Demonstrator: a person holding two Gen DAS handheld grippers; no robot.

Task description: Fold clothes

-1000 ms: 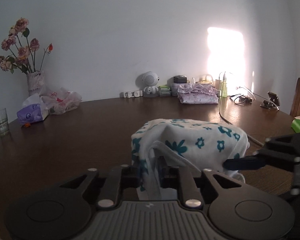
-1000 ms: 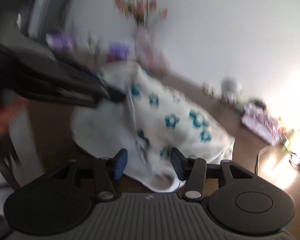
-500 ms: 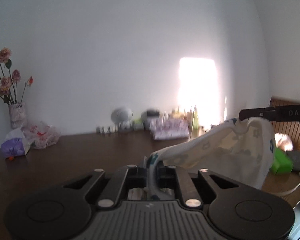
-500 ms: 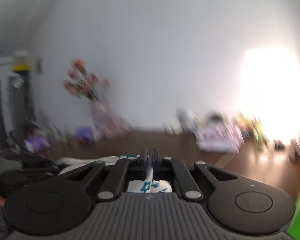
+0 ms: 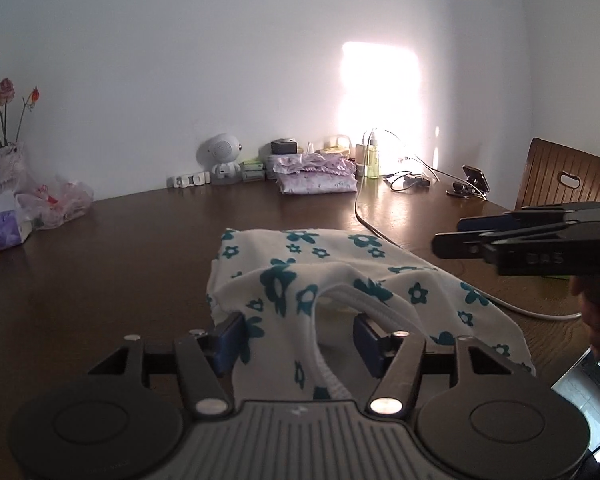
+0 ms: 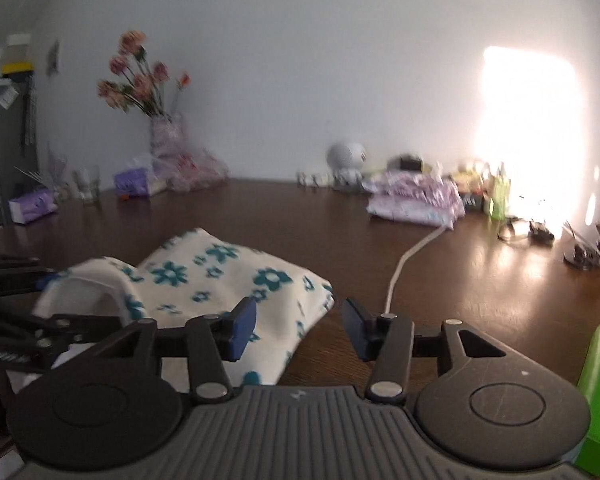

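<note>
- Flowered garment point(image 5: 332, 276) lying bunched on the dark wooden table point(image 5: 100, 272), near its front edge.
- Left gripper point(image 5: 300, 344) spread wide, cloth lying between the fingers, not pinched.
- Right gripper point(image 6: 298, 330) spread too, garment's corner beside its left finger.
- Along the far edge, against the white wall point(image 5: 220, 60): vase of flowers point(image 6: 162, 136), folded lilac clothes point(image 5: 316, 178).
- White cable point(image 6: 404, 264) trailing across.

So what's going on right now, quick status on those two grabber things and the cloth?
Left hand-held gripper open, straddling the floral garment. Right hand-held gripper open, empty. Garment released, lying on the table. White cable close by.
</note>
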